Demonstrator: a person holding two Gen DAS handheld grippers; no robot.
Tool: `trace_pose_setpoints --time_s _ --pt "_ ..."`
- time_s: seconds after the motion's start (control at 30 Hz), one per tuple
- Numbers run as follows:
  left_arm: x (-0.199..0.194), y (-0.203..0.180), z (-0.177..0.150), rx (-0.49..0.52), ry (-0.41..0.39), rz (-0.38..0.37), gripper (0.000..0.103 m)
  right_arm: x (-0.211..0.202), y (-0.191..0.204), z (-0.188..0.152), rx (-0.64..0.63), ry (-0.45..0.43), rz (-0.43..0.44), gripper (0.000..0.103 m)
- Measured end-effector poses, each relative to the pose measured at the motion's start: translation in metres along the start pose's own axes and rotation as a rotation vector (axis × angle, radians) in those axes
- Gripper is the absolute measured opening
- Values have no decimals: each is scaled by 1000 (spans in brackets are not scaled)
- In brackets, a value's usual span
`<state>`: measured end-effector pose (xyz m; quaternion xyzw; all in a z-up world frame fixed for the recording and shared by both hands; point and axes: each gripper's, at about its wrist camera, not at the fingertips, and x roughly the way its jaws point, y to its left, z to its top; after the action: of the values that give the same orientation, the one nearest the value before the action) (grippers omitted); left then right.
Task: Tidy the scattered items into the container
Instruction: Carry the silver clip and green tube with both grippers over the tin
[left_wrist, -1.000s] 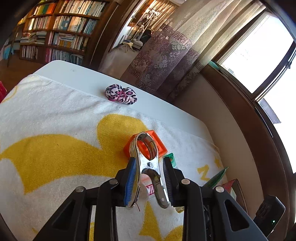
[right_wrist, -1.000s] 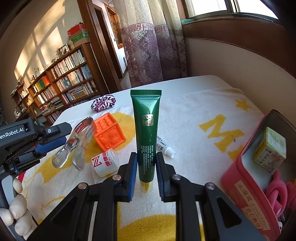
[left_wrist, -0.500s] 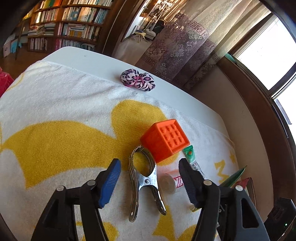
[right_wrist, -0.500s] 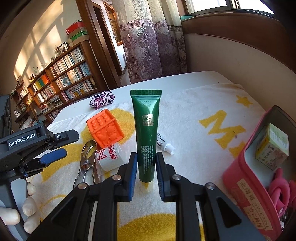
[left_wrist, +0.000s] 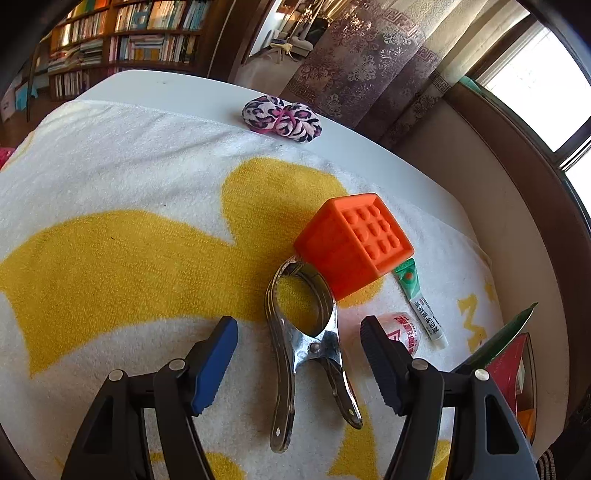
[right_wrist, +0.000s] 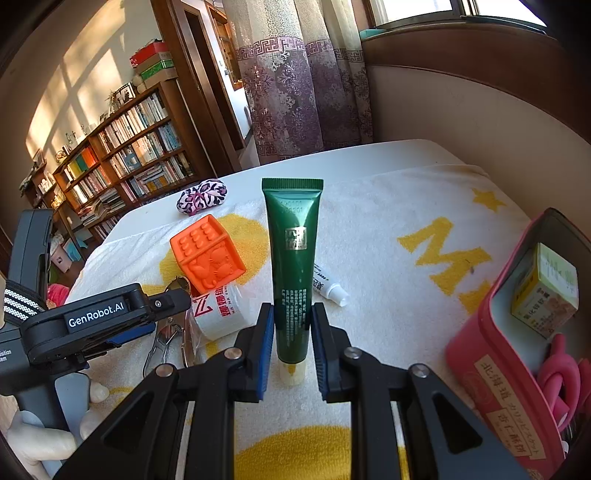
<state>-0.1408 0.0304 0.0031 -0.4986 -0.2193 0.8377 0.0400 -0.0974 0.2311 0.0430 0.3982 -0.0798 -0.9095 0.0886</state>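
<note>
Left gripper (left_wrist: 299, 354): jaws stand wide apart, angled steeply down over the towel (left_wrist: 110, 192). A metal spring clamp (left_wrist: 306, 332) lies flat on the towel between the fingers, touching neither pad. The clamp's ring end touches or nearly touches the lower corner of an orange embossed cube (left_wrist: 351, 240). A small white jar with red lettering (left_wrist: 402, 332) lies just beside the right finger, and a thin white-and-green ointment tube (left_wrist: 421, 302) lies past it, near the cube. A leopard-print scrunchie (left_wrist: 282, 118) sits at the towel's far edge, on the white table (left_wrist: 177, 88), well apart from the rest.

Right gripper (right_wrist: 291, 332): jaws narrow, clamped on the lower part of a dark green cream tube (right_wrist: 291, 258), which is held with its crimped end pointing away from the camera and its pale cap towards it. The gripper tilts downward above the towel. A pale gloved hand (right_wrist: 48, 424) holding the left gripper's handle shows at the lower left of the right wrist view.

Container: a pink tin (right_wrist: 498, 350) stands open at the right edge, on the towel. Inside are a small yellow-green carton (right_wrist: 546, 291) and a pink looped item (right_wrist: 557, 373) that cannot be identified.
</note>
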Motion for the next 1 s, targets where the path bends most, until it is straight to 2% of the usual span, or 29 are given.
trace_pose_setpoints --time_s 0.6,0.83,0.93,1.0 --pt "9 -24 -7 213 -44 141 70 3 -2 0 -4 -1 -2 22" --pt "16 -36 -15 308 -60 223 70 3 -2 0 -4 -1 -2 22" --pt "16 -36 -15 322 -68 247 62 4 -2 0 -5 -1 -3 22" --pt "15 -34 -14 321 -74 240 53 4 -3 1 -5 -2 -4 22"
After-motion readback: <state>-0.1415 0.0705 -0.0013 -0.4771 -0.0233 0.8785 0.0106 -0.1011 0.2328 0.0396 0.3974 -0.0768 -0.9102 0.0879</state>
